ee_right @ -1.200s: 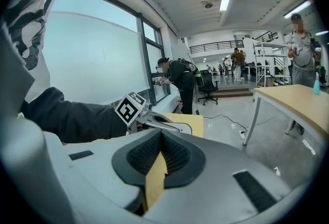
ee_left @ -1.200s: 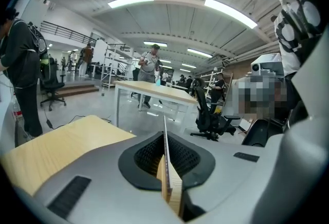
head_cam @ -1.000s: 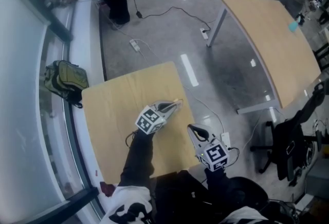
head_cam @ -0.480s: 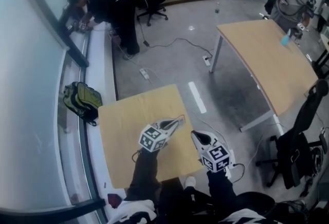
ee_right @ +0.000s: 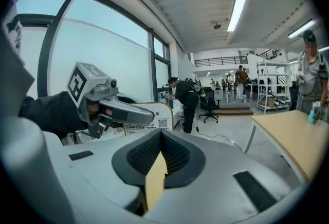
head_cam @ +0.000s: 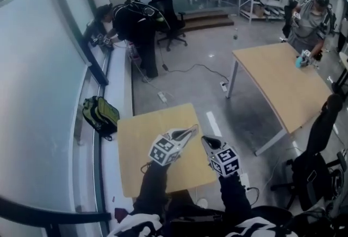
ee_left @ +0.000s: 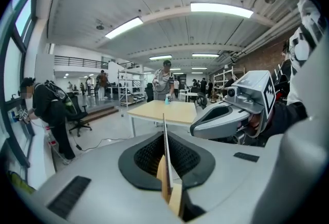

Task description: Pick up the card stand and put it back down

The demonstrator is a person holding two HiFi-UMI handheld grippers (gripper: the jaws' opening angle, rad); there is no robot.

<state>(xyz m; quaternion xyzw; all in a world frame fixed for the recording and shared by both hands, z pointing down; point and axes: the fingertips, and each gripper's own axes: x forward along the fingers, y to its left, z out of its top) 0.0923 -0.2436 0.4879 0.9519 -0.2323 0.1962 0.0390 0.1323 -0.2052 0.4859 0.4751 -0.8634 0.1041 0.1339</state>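
Both tongs have risen higher above the small pale wooden counter [head_cam: 138,143] than a second ago. The left tongs [head_cam: 192,130] pinch the thin, tan-rimmed white card stand [ee_right: 157,115], holding it upright in the air, clear of the counter. The right tongs [head_cam: 205,139], just beside, are pressed together and empty.

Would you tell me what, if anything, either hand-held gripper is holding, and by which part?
The left hand-held gripper pinches the card stand by its thin panel; the right hand-held gripper holds nothing.
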